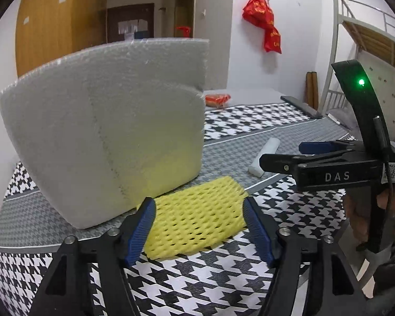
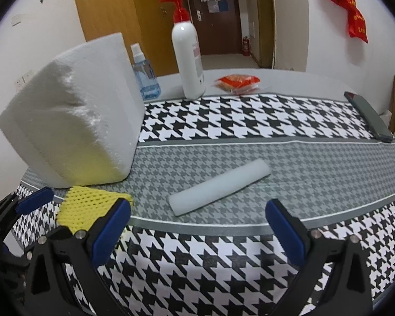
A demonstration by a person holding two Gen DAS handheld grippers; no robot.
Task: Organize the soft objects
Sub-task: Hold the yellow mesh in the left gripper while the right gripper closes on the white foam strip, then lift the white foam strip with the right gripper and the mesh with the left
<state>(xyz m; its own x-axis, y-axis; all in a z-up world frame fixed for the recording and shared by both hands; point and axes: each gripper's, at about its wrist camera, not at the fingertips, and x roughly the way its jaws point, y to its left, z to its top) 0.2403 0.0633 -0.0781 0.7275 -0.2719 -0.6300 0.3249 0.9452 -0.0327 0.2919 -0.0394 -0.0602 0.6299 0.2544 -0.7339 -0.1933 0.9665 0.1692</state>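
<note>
Clutter check: big white foam block (image 2: 73,121) stands on the houndstooth cloth (image 2: 223,258), touching the yellow foam net (image 1: 194,216) at its base. Left gripper (image 1: 200,226) is released, net lying between the spread fingers, pads off it. Right gripper (image 2: 197,226) is spread wide, empty, white foam roll (image 2: 218,187) just ahead. Behind: one pump bottle (image 2: 188,52), one blue spray bottle (image 2: 144,76), one red packet (image 2: 237,81). Right gripper body reads "DAS".

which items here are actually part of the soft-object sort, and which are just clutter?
Job items:
yellow foam net
white foam roll
big white foam block

Just lying about:
pump bottle
blue spray bottle
red packet
dark flat case
red bags on the wall
</note>
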